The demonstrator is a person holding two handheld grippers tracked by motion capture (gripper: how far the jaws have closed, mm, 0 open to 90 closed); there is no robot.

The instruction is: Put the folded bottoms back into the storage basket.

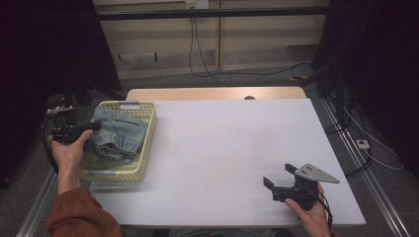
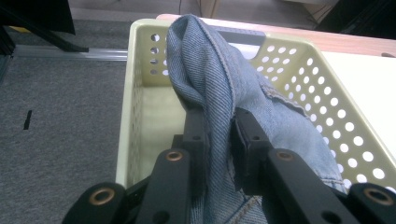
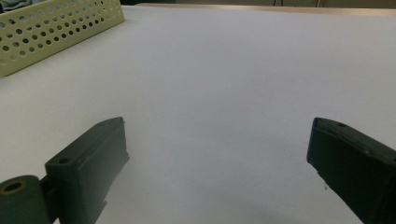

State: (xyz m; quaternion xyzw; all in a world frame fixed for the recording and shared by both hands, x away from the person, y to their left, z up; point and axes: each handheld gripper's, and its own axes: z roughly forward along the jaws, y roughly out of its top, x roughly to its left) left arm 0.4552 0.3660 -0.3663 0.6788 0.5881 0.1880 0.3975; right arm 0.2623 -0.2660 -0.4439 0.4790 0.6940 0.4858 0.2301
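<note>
Left hand-held gripper (image 2: 217, 140) pinches the denim garment (image 2: 219, 84) in the yellow basket (image 1: 143, 148) at nine o'clock (lifting out likely next); right hand-held gripper (image 1: 280, 178) idles wide at five o'clock.

Readable text: none in any view.
Basket (image 2: 299, 70): pale yellow perforated walls, no label or brand visible.
Denim garment (image 2: 210, 74): no tag or print visible.
Table (image 1: 222, 143): plain white surface, no marks or numbers.
</note>
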